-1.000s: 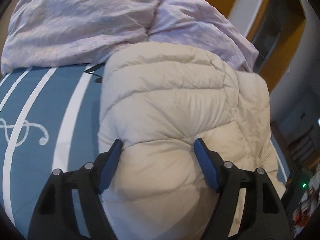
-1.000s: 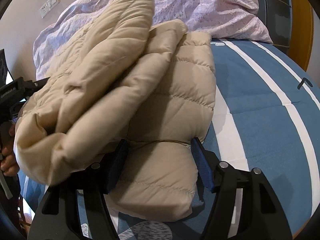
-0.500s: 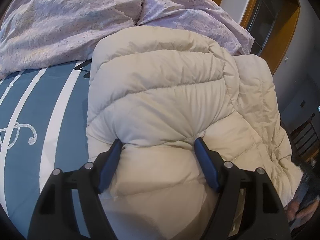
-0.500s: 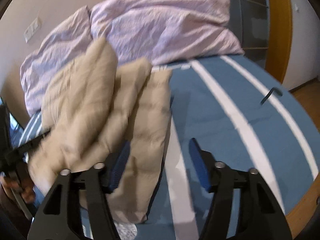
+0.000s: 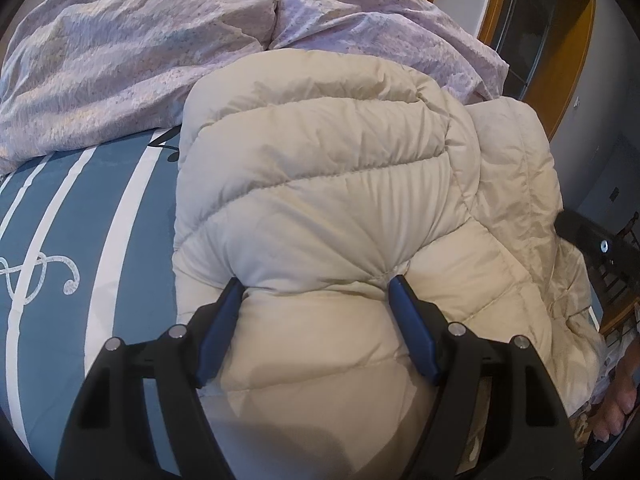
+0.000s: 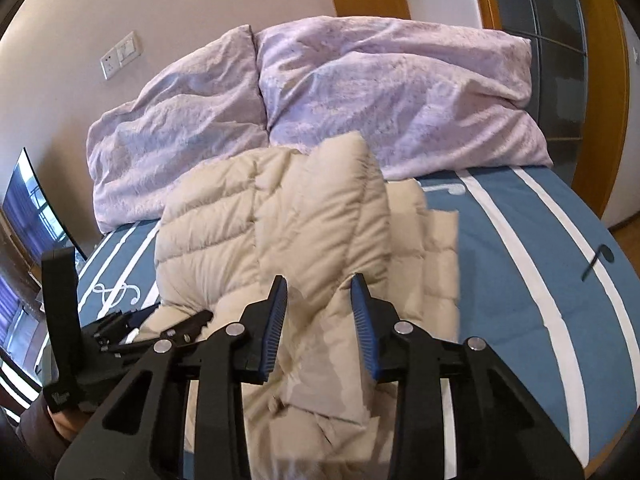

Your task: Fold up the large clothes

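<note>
Blue-padded, the left gripper (image 5: 316, 292) stands wide, clamping a thick bulge of the beige down jacket (image 5: 340, 184). The right gripper (image 6: 319, 292) has just been closing, jacket fabric between its pads, contact unclear. Heaped on the striped blue bedspread (image 6: 540, 280) below lilac pillows (image 6: 360, 92), it looks light, squashy, slippery; quilted seams or hems should hold best.

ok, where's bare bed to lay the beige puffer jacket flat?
Free: blue striped bedspread right of the beige puffer jacket, to the bed edge. Narrower strip on its left. Crowded: lilac crumpled duvet fills the head end.
</note>
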The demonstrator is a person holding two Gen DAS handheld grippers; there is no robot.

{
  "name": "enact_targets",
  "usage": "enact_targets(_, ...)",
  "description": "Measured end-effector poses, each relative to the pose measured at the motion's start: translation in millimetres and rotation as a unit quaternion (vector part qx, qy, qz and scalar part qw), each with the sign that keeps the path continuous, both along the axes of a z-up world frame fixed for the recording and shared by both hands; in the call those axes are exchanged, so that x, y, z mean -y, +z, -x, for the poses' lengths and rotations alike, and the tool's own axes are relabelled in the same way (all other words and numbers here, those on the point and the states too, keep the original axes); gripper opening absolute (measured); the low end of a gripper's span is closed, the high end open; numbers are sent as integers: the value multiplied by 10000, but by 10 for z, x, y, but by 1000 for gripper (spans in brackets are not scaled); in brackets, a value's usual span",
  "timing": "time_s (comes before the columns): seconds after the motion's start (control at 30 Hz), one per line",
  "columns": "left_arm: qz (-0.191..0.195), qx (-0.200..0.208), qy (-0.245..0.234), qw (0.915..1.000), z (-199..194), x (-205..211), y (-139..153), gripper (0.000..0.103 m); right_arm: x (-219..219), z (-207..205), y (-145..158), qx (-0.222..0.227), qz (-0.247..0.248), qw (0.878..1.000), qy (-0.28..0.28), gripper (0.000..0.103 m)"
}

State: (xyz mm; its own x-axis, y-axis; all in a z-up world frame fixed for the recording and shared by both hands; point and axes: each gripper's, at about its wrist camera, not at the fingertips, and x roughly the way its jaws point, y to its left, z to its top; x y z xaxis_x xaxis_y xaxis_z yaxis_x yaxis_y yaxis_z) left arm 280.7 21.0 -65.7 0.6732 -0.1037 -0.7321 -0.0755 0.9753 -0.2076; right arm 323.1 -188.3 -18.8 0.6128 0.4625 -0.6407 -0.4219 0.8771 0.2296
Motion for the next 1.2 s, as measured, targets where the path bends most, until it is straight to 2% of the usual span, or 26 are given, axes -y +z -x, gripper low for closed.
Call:
enact_targets(0.2, -20, 9, -12, 10000, -1, 6, -6, 74, -27, -89, -299, -237, 523, 9981, -226, 34)
enact_targets(0.3, -49, 33, -59, 10000, -2, 42, -10, 77, 74, -138, -486, -464, 503, 9970, -354, 34)
enact_targets(0.6, -213, 119, -216, 9995, 13, 191, 19, 79, 275, -128, -788, -735, 371, 9953, -508, 33)
enact_targets(0.97, -253, 178, -314, 9990, 33, 153, 299, 79, 319, -157, -832, -857, 254, 9947, -516, 33)
enact_targets(1.2, -684, 342, -152, 9970, -108, 52, 578, 79, 330, -157, -843, -874, 179, 9947, -510, 33)
